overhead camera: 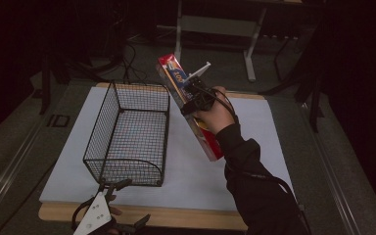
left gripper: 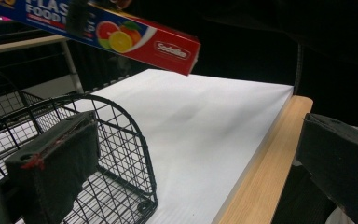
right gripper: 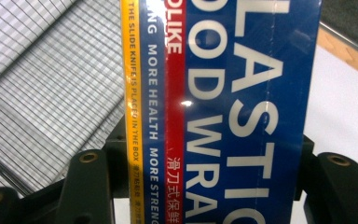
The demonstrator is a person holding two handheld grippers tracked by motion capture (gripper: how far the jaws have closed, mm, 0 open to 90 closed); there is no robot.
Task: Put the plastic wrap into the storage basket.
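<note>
A long red-and-blue box of plastic food wrap (overhead camera: 188,100) hangs tilted in the air just right of a black wire basket (overhead camera: 127,132). My right gripper (overhead camera: 196,95) is shut on the box near its middle, a hand behind it. In the right gripper view the box (right gripper: 223,112) sits between the two jaws, with the basket mesh (right gripper: 42,84) below at the left. My left gripper (overhead camera: 120,205) rests low at the table's near edge, by the basket's near end, open and holding nothing. The left gripper view shows the box (left gripper: 121,35) overhead and the basket rim (left gripper: 121,121) close by.
A white board (overhead camera: 254,142) covers the wooden table (overhead camera: 176,218). The floor beyond holds a white desk frame (overhead camera: 215,29) and cables (overhead camera: 127,68). The board's bare stretch (left gripper: 205,135) lies right of the basket.
</note>
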